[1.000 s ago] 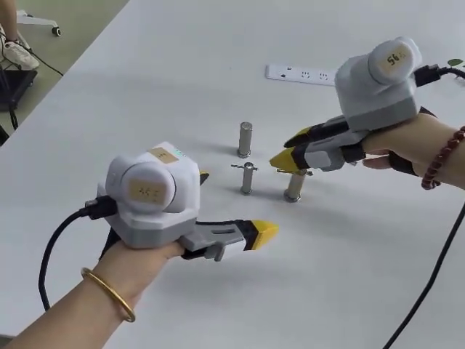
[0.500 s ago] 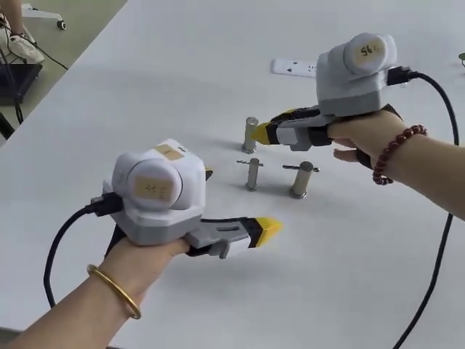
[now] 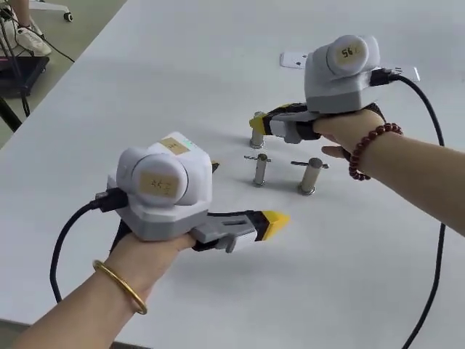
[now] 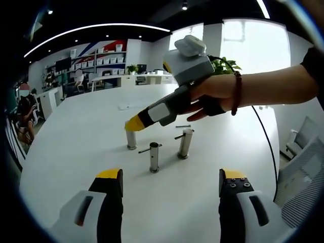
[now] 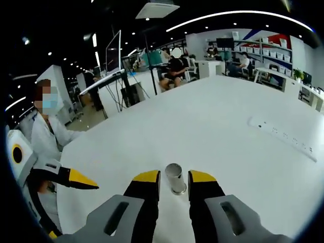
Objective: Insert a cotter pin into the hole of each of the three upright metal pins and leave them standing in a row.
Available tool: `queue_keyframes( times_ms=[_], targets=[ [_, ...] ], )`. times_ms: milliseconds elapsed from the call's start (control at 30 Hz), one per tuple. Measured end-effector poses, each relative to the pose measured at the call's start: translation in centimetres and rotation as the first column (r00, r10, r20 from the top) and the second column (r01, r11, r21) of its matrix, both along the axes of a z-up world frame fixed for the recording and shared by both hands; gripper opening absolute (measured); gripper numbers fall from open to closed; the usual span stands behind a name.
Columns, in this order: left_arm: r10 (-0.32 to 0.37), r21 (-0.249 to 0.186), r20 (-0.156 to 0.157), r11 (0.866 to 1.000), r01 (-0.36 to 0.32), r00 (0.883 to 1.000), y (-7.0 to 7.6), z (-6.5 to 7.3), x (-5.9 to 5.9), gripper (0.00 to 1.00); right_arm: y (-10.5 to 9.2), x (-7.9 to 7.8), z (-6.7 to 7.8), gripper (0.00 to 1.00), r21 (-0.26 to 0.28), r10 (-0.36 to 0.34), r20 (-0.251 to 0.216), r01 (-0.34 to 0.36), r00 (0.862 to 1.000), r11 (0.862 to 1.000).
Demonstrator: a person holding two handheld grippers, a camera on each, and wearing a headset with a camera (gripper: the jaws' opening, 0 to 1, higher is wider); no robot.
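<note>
One broad white table under everything. Over its near side, left grey-and-white gripper with yellow tips: hangs with jaws spread wide, gripping nothing. Beyond, matching right gripper: sits with jaws narrowed either side of the farthest upright steel pin; cannot tell whether touching it. Just nearer, middle steel pin and right-hand steel pin, both upright, with one thin cotter pin crosswise through the first, another cotter pin through the second.

Open-plan office or lab: in the right gripper view, a monitor at eleven o'clock, seated people at twelve, strip lights overhead.
</note>
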State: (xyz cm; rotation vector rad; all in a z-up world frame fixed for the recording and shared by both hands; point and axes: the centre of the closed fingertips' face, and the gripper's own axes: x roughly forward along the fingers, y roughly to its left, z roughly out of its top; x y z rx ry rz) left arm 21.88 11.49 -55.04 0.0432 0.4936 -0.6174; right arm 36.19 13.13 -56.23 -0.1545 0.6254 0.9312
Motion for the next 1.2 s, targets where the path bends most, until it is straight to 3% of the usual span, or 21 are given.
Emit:
queue_keyframes(
  times_ms=[333,700,833,1200],
  targets=[
    [0.000,0.001,-0.003,1.000,0.000,1.000,0.1,-0.1,0.1,0.76,0.6,0.3,-0.5,0.13,0.002,-0.021,0.009,0.021,1.000,1.000],
    [0.000,0.006,-0.003,1.000,0.000,1.000,0.2,-0.1,0.1,0.75,0.8,0.1,-0.4,0.09,-0.050,0.051,0.076,-0.048,0.996,0.998],
    [0.000,0.008,-0.003,1.000,0.000,1.000,0.2,-0.1,0.1,0.75,0.9,0.3,-0.4,0.08,-0.064,0.063,0.073,-0.058,0.995,0.996],
    [-0.012,0.018,0.015,1.000,0.012,1.000,0.0,0.2,0.1,0.76,-1.1,-0.3,0.0,0.08,-0.089,0.057,0.084,-0.050,0.995,0.995]
  ],
)
